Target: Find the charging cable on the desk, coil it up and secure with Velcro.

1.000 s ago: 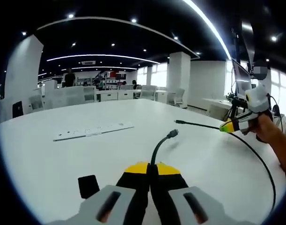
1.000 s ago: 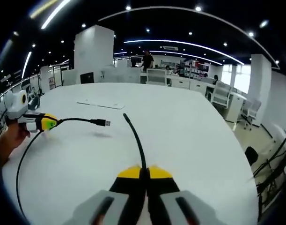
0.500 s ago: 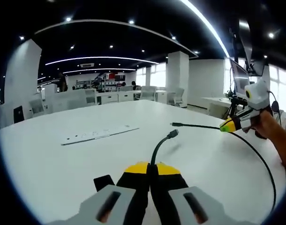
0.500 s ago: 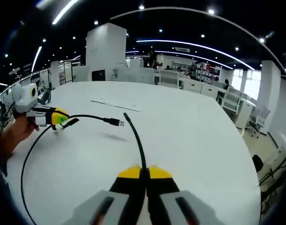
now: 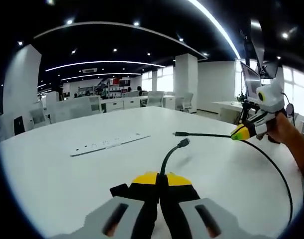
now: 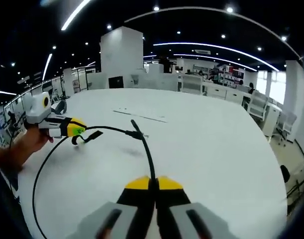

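Left to right, starting in the left gripper view. White power strip lies flat on the tabletop, well apart from my work. A small dark tab sits just beside my jaws at lower left (possibly the Velcro strap; I cannot confirm).

My left gripper has its jaws clenched on the charging cable; a short free end rises from the yellow tips and finishes in a plug held clear of the tabletop. Further right, the other gripper comes into the picture with the cable's second end sticking out of it, and the slack between us droops in one long arc down the right side.

In the right gripper view, my right gripper is likewise clamped on the cable, a short tail standing up between the tips. The two free ends nearly cross ahead of me.

Handling judgement: light, limp over its length, yet springy enough to hold its arc, so I expect any loop to try to unwind. The sheath looks smooth and may slide through the pads. Best hold is on the cord a little behind each plug, not on the plugs themselves. No coil formed yet; Velcro not yet applied.
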### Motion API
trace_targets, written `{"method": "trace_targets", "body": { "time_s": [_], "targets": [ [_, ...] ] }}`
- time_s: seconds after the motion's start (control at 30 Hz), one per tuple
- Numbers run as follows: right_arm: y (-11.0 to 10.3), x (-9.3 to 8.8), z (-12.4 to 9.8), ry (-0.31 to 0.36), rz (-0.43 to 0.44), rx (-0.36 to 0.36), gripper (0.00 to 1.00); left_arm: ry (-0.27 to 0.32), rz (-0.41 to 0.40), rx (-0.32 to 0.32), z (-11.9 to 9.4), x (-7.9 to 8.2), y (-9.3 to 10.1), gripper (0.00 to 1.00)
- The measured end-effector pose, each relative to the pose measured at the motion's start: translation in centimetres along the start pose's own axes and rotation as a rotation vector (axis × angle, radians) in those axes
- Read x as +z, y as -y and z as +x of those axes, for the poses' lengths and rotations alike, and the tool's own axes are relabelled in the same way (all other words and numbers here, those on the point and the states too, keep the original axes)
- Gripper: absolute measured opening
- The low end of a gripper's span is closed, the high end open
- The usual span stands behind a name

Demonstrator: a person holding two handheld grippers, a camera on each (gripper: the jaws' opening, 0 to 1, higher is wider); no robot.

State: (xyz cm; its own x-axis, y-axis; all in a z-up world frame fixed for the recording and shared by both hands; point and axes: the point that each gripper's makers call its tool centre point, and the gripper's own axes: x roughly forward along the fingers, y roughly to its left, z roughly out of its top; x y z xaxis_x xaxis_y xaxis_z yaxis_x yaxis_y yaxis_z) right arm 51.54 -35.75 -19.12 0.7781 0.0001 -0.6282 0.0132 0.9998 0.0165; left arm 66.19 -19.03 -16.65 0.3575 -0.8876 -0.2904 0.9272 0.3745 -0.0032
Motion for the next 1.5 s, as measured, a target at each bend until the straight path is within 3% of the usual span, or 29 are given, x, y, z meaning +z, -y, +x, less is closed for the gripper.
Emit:
{"method": "trace_targets", "body": {
  "time_s": [0.03, 0.1, 0.23, 0.83, 0.97, 1.5],
  "targets": [
    [0.0, 0.3, 0.2, -0.021, -0.038, -0.011, 0.03, -0.001, -0.001, -0.002, 0.0, 0.0, -0.1, 0.04],
    [-1.4, 3.0, 0.3, 0.079, -0.119, -0.001, 0.03, 0.0, -0.006, -0.004, -0.4, -0.1, 0.0, 0.04],
    [-3.3, 4.5, 1.2, 0.067, -0.128, 0.024, 0.03, 0.005, -0.008, -0.005, -1.3, -0.4, 0.0, 0.04],
    [-6.6, 5.0, 4.2, 0.087, -0.157, 0.118, 0.03, -0.005, 0.015, -0.035, -3.7, -1.2, -0.8, 0.04],
    [-7.5, 5.1, 4.7, 0.086, -0.173, 0.142, 0.03, 0.001, 0.037, -0.071, -3.9, -1.2, -0.7, 0.04],
    [-10.9, 5.6, 6.7, 0.105, -0.215, 0.223, 0.04, -0.025, 0.065, -0.131, -4.5, -3.0, -4.0, 0.04]
  ]
}}
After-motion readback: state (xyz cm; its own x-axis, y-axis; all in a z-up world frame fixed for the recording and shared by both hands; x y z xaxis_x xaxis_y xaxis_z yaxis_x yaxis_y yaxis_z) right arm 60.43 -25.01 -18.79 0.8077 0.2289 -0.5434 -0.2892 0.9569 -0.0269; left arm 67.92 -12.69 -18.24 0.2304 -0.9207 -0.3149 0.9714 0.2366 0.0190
